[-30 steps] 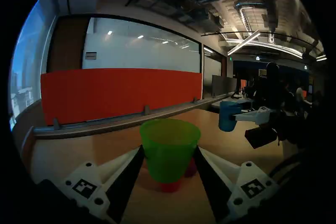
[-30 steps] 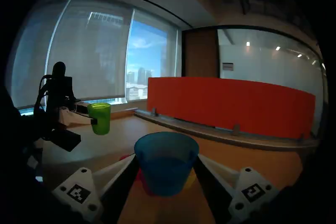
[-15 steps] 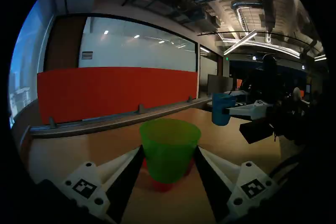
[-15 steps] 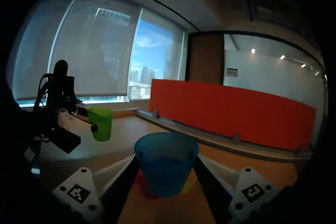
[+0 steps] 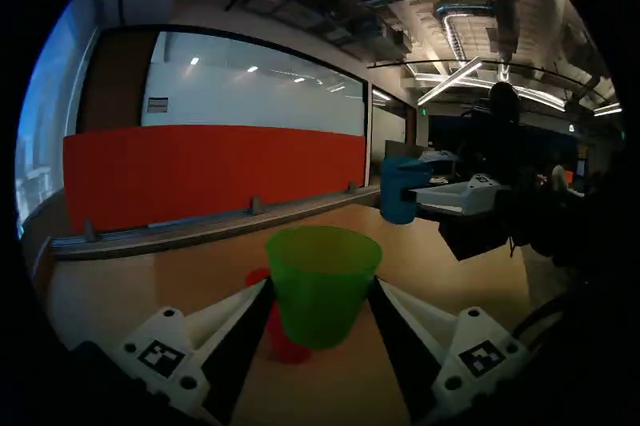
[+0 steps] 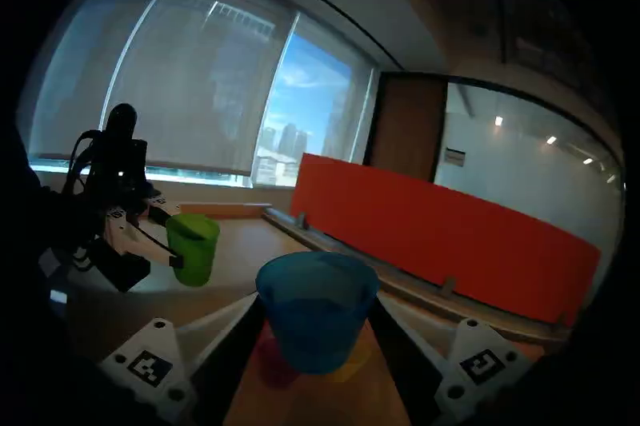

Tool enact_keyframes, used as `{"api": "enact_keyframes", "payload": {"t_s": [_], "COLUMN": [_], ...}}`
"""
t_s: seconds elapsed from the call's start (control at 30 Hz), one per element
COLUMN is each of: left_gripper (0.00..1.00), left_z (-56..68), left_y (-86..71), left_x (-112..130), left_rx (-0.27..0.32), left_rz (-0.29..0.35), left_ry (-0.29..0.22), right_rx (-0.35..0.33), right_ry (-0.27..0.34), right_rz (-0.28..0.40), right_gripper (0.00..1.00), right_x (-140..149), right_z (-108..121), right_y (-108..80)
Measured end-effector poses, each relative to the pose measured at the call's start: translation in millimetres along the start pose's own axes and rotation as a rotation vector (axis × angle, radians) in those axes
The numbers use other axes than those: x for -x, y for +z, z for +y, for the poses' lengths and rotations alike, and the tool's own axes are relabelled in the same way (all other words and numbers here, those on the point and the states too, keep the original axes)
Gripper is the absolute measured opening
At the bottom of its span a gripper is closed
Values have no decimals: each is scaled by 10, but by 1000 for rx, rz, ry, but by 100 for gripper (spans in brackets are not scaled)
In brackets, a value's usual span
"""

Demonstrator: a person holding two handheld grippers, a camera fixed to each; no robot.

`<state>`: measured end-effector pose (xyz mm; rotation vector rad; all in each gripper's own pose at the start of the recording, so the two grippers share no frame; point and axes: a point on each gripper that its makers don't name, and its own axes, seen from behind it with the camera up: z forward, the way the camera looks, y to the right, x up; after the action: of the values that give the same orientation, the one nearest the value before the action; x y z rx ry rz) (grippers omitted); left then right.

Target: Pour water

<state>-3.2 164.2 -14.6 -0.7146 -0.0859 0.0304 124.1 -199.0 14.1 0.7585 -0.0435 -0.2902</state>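
Observation:
In the left gripper view my left gripper (image 5: 322, 298) is shut on a green cup (image 5: 322, 282), held upright above the wooden table (image 5: 448, 262). A red cup (image 5: 280, 334) stands on the table just below and left of it. The blue cup (image 5: 400, 189) shows farther off to the right, held by my right gripper. In the right gripper view my right gripper (image 6: 317, 322) is shut on that blue cup (image 6: 317, 318), upright, with water inside. The green cup (image 6: 192, 248) shows at the left, gripped by the left gripper (image 6: 164, 246). A red shape (image 6: 272, 350) lies under the blue cup.
An orange partition (image 5: 216, 166) runs along the table's far edge, with a glass wall behind it. Large windows (image 6: 184, 98) stand past the table. A dark person (image 5: 512, 170) holds the grippers.
The blue cup has risen and come closer to the green cup, leftward in the left gripper view. In the right gripper view the green cup has dropped lower. The red cup now shows left of the green cup.

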Motion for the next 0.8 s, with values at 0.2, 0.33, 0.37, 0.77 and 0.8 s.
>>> {"api": "enact_keyframes", "payload": {"t_s": [0.2, 0.33, 0.37, 0.77, 0.8], "left_gripper": [82, 82, 82, 82, 82], "left_z": [99, 170, 188, 288, 292], "left_y": [5, 12, 14, 45, 47], "left_x": [5, 14, 15, 29, 28], "left_rx": [17, 29, 32, 50, 51], "left_rz": [8, 9, 9, 29, 30], "left_ry": [-2, 7, 9, -11, -13], "right_rx": [-3, -11, -12, -27, -29], "right_ry": [-58, -97, -105, -257, -266], "right_rz": [-2, 0, 1, 1, 2], "right_gripper": [88, 88, 88, 88, 88], "right_x": [-89, -153, -170, -345, -357], "right_z": [-22, -44, -48, -119, -132], "right_y": [57, 98, 106, 232, 242]}}
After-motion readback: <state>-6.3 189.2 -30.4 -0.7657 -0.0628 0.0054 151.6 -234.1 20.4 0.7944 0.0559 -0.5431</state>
